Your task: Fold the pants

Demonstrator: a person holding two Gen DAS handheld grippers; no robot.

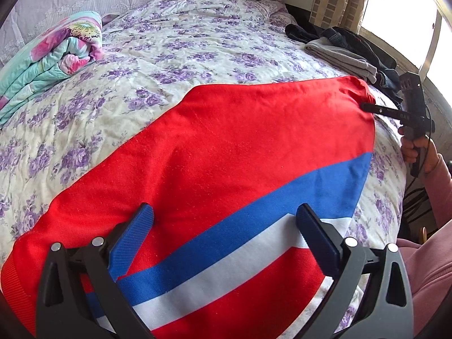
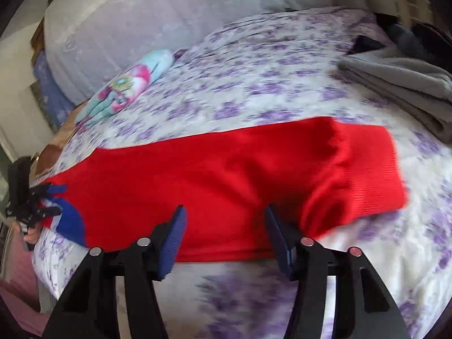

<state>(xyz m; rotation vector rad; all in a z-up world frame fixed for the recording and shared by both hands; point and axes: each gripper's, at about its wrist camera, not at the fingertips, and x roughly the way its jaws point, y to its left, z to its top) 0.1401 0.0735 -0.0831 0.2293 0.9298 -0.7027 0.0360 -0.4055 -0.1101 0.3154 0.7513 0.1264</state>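
Note:
Red pants [image 1: 231,147] with a blue stripe [image 1: 254,212] and a white stripe [image 1: 226,271] lie flat on the bed, also in the right wrist view [image 2: 226,175]. My left gripper [image 1: 226,226] is open, its blue pads just above the striped end. My right gripper [image 2: 224,226] is open, its pads over the near edge of the red cloth beside the ribbed cuff [image 2: 364,175]. The right gripper also shows in the left wrist view [image 1: 370,107], at the far cuff. The left gripper shows small at the far left of the right wrist view [image 2: 45,200].
The bed has a purple-flowered sheet [image 1: 175,50]. A folded floral blanket [image 1: 50,56] lies at the far left. Folded grey cloth [image 1: 341,59] and dark clothes [image 1: 356,42] lie at the far right. A curtain [image 1: 336,0] and bright window are behind.

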